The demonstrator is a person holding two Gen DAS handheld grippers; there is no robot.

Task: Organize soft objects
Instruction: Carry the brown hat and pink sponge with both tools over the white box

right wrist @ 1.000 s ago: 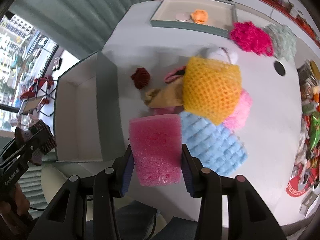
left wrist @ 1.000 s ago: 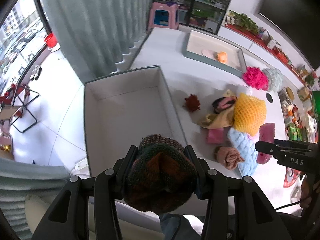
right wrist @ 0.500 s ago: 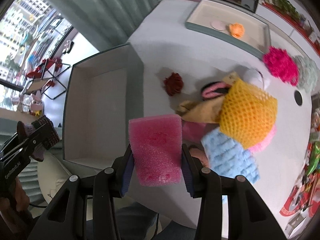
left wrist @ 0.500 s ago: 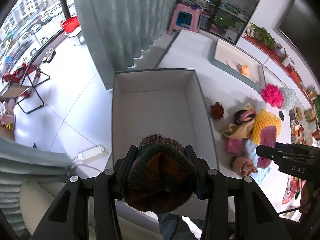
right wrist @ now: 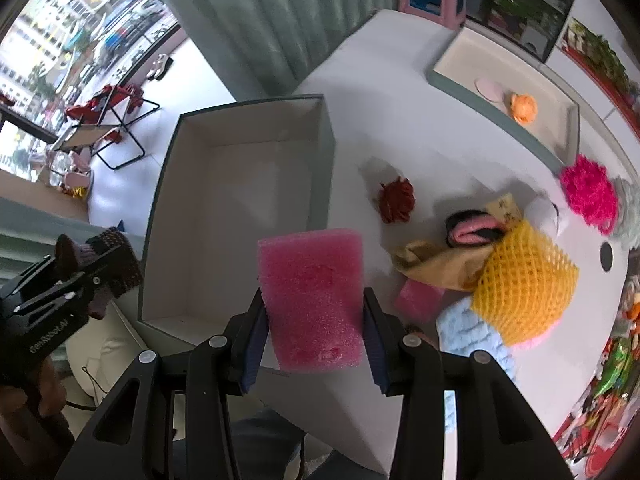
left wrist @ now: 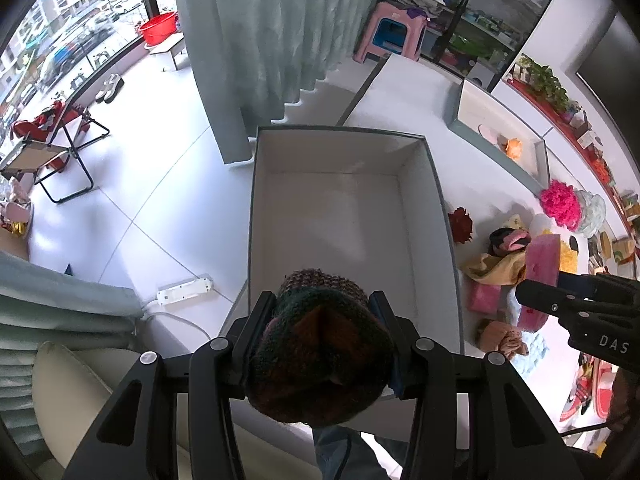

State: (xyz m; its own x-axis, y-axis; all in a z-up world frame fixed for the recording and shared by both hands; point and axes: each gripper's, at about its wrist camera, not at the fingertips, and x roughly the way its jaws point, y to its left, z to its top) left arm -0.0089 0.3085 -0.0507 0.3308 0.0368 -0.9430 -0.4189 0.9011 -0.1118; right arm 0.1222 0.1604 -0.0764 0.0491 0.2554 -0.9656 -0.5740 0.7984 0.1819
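Note:
My left gripper (left wrist: 320,312) is shut on a dark knitted hat (left wrist: 320,344) and holds it over the near end of an empty white box (left wrist: 340,216). My right gripper (right wrist: 312,304) is shut on a pink foam sponge (right wrist: 314,296), held above the table just right of the box (right wrist: 240,208). On the table lies a pile of soft things: a yellow net sponge (right wrist: 524,276), a blue knitted cloth (right wrist: 472,336), a tan cloth (right wrist: 440,264), a dark red pompom (right wrist: 396,200) and a small pink block (right wrist: 418,300).
A shallow tray (right wrist: 452,76) at the far end holds an orange item (right wrist: 524,106) and a pale disc. A magenta pompom (right wrist: 588,194) lies at the right. Left of the table are floor, curtain and a folding chair (left wrist: 48,152).
Both grippers have moved left towards the box, each still holding its object. The box now fills the middle of the left wrist view, and the pile has slid right.

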